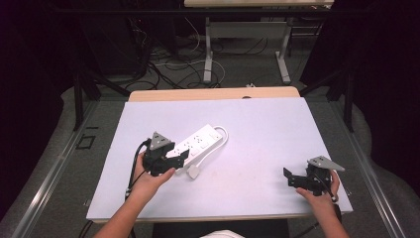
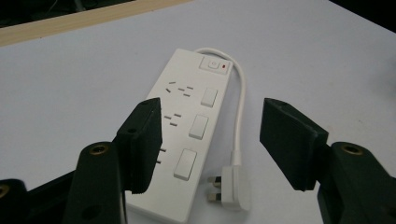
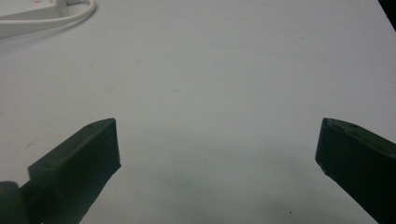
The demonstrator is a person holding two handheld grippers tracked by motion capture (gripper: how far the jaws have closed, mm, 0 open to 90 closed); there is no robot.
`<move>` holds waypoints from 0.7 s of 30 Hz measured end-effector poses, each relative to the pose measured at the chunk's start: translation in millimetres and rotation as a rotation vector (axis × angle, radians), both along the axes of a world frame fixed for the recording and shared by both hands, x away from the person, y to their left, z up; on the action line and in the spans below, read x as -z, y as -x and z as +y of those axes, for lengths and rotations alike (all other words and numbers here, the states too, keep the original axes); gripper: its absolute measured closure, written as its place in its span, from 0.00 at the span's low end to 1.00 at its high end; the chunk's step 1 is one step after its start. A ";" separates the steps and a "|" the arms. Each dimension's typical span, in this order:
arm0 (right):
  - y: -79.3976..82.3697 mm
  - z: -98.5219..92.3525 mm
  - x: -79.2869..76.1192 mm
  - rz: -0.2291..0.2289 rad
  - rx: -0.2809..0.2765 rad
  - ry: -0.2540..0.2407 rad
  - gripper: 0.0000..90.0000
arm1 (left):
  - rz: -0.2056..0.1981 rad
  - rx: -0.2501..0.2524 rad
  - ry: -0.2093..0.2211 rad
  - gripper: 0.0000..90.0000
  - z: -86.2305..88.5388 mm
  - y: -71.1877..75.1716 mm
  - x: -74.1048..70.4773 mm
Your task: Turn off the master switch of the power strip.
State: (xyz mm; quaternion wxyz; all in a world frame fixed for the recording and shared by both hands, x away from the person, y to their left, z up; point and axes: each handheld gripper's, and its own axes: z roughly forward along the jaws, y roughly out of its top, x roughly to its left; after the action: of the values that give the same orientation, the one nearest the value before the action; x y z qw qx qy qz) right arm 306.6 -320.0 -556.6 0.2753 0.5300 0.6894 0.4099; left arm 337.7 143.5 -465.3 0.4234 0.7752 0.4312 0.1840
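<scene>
Nearest, the left hand-held gripper (image 2: 210, 140) hovers with its matte black, blocky jaws apart and nothing clamped, above a glossy white rectangular power strip (image 2: 187, 126) on the smooth pale tabletop (image 1: 257, 129). The strip's angular plug (image 2: 229, 186) lies beside it, thin round cord (image 2: 240, 107) looping back. The right hand-held gripper (image 3: 217, 154) gapes wide, well apart.

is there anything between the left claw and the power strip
Nothing visible does. The left claw hangs just above the near end of the white power strip, jaws apart with bare air between them and it. Only the strip's own plug and cord lie beside it on the white table.
</scene>
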 end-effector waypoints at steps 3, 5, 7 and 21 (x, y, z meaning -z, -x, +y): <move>0.9 -0.5 -1.1 0.019 -0.002 0.008 0.00 | 0.011 -0.003 0.013 0.47 -5.7 -4.4 -4.1; 0.8 -0.4 -0.7 0.016 0.001 0.006 0.00 | 0.007 0.003 0.010 0.48 -8.6 -7.8 -7.0; -0.2 -0.3 0.6 0.002 -0.001 -0.002 0.00 | 0.002 -0.002 0.017 0.48 -11.9 -11.1 -8.7; -0.7 -0.4 1.4 0.004 -0.001 -0.005 0.00 | 0.043 0.015 0.040 0.52 -30.4 -33.2 -18.1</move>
State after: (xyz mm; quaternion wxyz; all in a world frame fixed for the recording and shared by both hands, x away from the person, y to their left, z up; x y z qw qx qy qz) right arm 307.2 -320.4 -557.9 0.2722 0.5312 0.6893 0.4106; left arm 370.9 113.1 -447.3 0.4309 0.7735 0.4379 0.1555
